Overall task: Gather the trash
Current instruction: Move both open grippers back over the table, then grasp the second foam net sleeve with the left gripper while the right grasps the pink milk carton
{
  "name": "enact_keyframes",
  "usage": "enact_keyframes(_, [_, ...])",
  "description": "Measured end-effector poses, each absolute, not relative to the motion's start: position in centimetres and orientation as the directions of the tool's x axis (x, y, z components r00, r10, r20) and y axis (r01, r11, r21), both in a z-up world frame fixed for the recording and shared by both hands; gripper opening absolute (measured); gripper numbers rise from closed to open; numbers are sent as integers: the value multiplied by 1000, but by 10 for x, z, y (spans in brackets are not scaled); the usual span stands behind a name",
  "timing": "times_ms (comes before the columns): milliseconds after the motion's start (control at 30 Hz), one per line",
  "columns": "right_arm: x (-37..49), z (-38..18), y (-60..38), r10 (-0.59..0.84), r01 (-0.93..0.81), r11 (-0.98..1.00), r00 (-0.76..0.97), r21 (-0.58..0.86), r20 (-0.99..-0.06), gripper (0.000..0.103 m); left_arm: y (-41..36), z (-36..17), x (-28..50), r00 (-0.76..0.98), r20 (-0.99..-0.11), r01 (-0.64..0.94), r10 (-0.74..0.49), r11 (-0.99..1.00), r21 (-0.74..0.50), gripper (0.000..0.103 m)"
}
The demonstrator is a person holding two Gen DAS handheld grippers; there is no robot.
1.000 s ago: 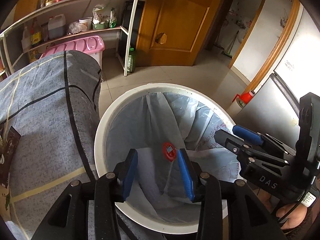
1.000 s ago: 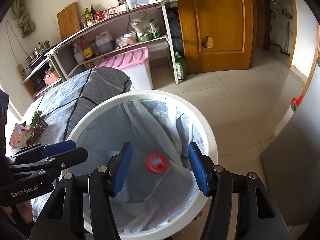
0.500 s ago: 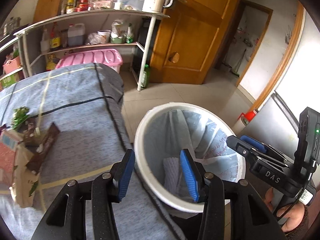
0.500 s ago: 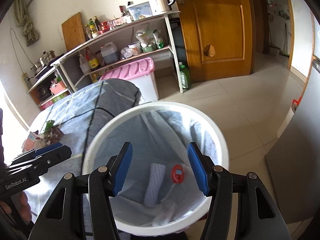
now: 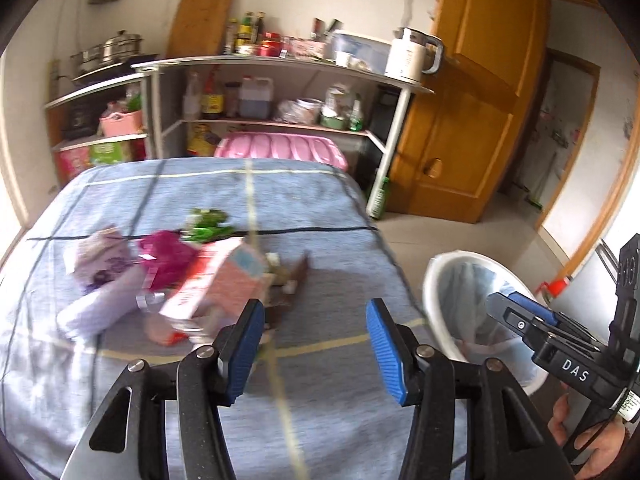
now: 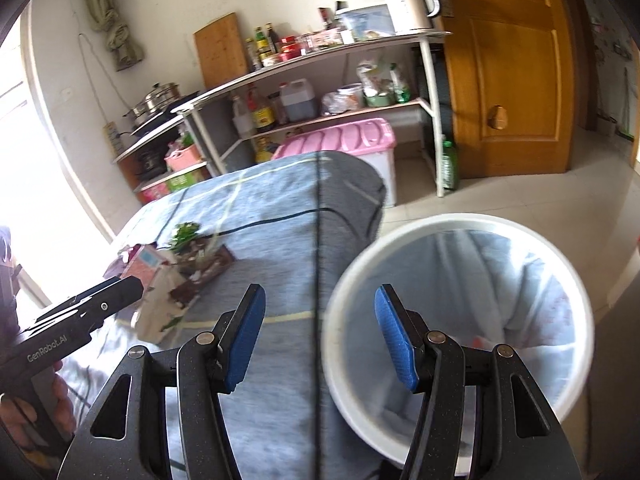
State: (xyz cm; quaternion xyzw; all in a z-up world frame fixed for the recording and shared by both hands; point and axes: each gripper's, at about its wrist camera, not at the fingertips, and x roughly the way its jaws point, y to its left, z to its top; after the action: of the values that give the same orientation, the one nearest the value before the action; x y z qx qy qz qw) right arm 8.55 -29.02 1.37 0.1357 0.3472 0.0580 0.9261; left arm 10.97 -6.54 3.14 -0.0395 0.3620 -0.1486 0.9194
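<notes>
A heap of trash lies on the blue checked tablecloth [image 5: 312, 208]: a pink carton [image 5: 224, 280], a magenta wrapper [image 5: 166, 256], a purple-patterned white bag [image 5: 102, 272], green leaves [image 5: 206, 224] and a brown wrapper [image 5: 296, 276]. The heap also shows in the right wrist view [image 6: 176, 268]. My left gripper [image 5: 316, 348] is open and empty above the cloth, just right of the heap. A white trash bin [image 6: 460, 328] with a clear liner stands beside the table; it also shows in the left wrist view [image 5: 472, 308]. My right gripper [image 6: 320, 344] is open and empty over the bin's left rim.
A metal shelf rack [image 5: 280, 68] with bottles and a kettle [image 5: 412, 56] stands behind the table. A pink-lidded box [image 5: 280, 148] sits under it. A wooden door [image 5: 468, 112] is at the right, with tiled floor [image 6: 500, 196] around the bin.
Both grippers have swung left, away from over the bin and toward the table. The left one now faces the trash heap. The red item dropped into the bin.
</notes>
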Motion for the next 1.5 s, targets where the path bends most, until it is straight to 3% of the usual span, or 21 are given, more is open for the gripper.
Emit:
enact_keyframes(533, [137,10,-188,376,-187,918,694,350,-614,60,68,9,126,733,-671,-14,-106,985,-172,57])
enact_keyframes(800, [165,7,-153,413,-220,904,669,367,-618,68,100,-10,154,704,-702,-14,-105,987,-161,59])
enact_keyframes(1400, [180,-13,-123,405,-259,914,621,311,-671,68,89,-40,188,620,-765,94,-172,985,-146,62])
enact_keyframes(1500, [176,-11,-123,430,-282,903,617,325,-659,57,88,-43,188,614,-768,100,-182,983,-154,62])
